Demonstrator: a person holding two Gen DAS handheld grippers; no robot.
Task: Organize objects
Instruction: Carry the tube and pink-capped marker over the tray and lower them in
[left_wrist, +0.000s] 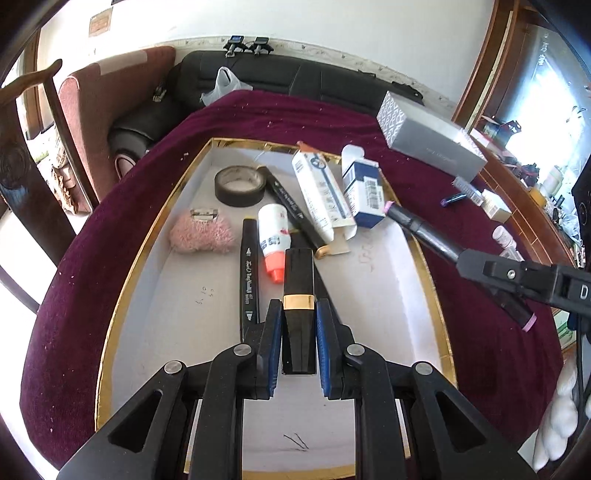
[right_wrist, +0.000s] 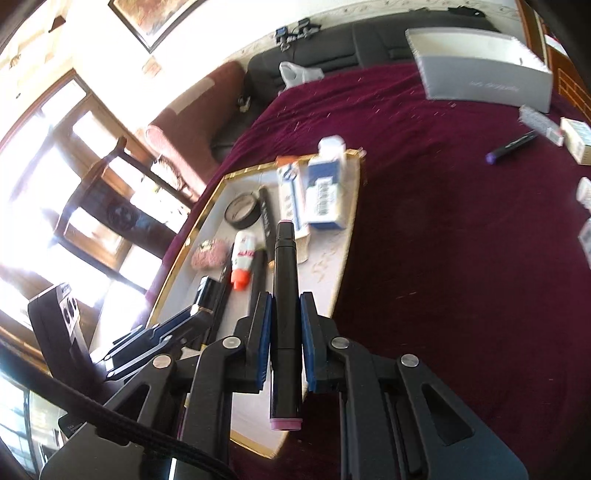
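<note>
- Where the left gripper (left_wrist: 298, 321) reaches over the near part of the gold-rimmed tray (left_wrist: 110, 325), jaws closed to a narrow gap on a black lipstick case (left_wrist: 298, 295) with a gold band; blue pads (left_wrist: 274, 332) pressed against both sides, near end of the case level with the pad bases.
- Right gripper (right_wrist: 285, 321) closed to a narrow gap on a black marker (right_wrist: 284, 295) with pink ends, held over the tray's right rim; far end of the marker lying across the white-and-blue carton (right_wrist: 327, 195) in the line of sight, contact not determinable.
- In the tray: roll of black tape (left_wrist: 239, 184) toward the far left corner, pink fuzzy pouch (left_wrist: 201, 234) near the left rim, a black marker pen (left_wrist: 248, 280) lying lengthwise just left of the lipstick case, a white bottle (left_wrist: 272, 240) with orange cap beside it, a second black pen (left_wrist: 295, 206) lying diagonally, a white toothpaste box (left_wrist: 321, 192) and the carton overlapping the far right rim.
- Lettering on both pens and on the boxes too small to read.
- On the maroon cloth (left_wrist: 74, 295) outside the tray: grey box (left_wrist: 432, 140) at the far right corner, a purple-tipped pen (right_wrist: 511, 147), small boxes at the right edge cut off by the frame.
- Right-wrist view blurred by motion; window area overexposed.
</note>
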